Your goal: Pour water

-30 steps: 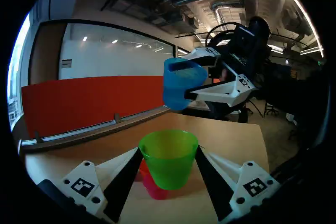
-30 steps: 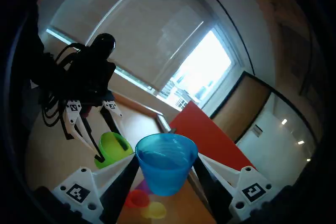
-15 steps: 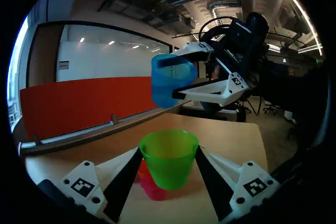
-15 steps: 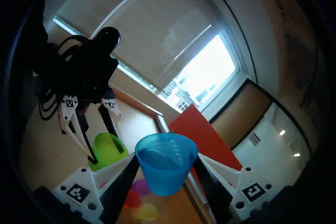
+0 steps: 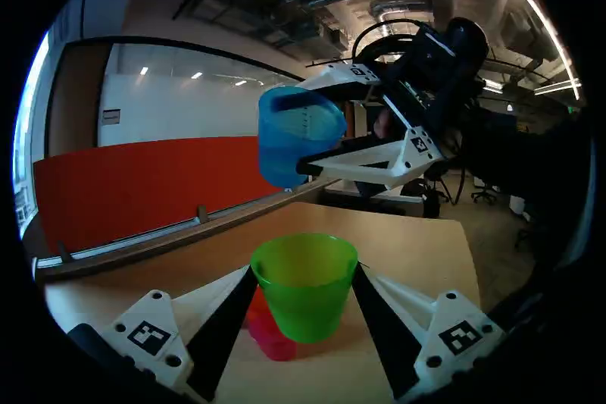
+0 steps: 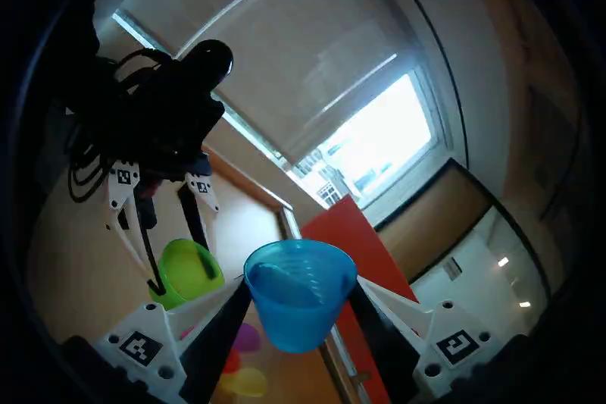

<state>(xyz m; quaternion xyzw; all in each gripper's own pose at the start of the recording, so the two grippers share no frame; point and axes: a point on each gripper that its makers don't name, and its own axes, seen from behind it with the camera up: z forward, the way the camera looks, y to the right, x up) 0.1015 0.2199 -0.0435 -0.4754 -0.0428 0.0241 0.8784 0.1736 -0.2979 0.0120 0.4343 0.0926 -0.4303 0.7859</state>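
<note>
the left gripper (image 5: 303, 271) has its fingers closed in on a translucent green plastic cup (image 5: 304, 302), one finger pressing on each side of the wall just below the rim. the cup is upright, held over the pale wooden worktop (image 5: 413, 241). the right gripper (image 6: 299, 286) grips a translucent blue plastic cup (image 6: 299, 317) the same way, fingers pressed on either side of it, no wider than the cup.

in the left gripper view the right gripper (image 5: 303, 129) hangs higher and farther off. its blue cup (image 5: 286, 112) is up in the air above the green one and beyond it, tipped a little out of level. in the right gripper view a darker band inside the blue cup looks like water sitting low in it. the green cup (image 6: 185, 274) lies below and to one side, between the left gripper's (image 6: 182, 271) fingers. its inside looks empty, though that is hard to be sure of.

small coloured cups sit on the worktop: a red one (image 5: 269, 336) just behind the green cup, and a purple one (image 6: 246, 337) and a yellow one (image 6: 248, 383) seen under the blue cup.

as a judgement, the task is at its middle. both cups are gripped and off the worktop, and the blue one is raised. no stream of water shows between them, so the pour itself is not yet done. what is left is to bring the blue rim over the green mouth and tip it further.
</note>
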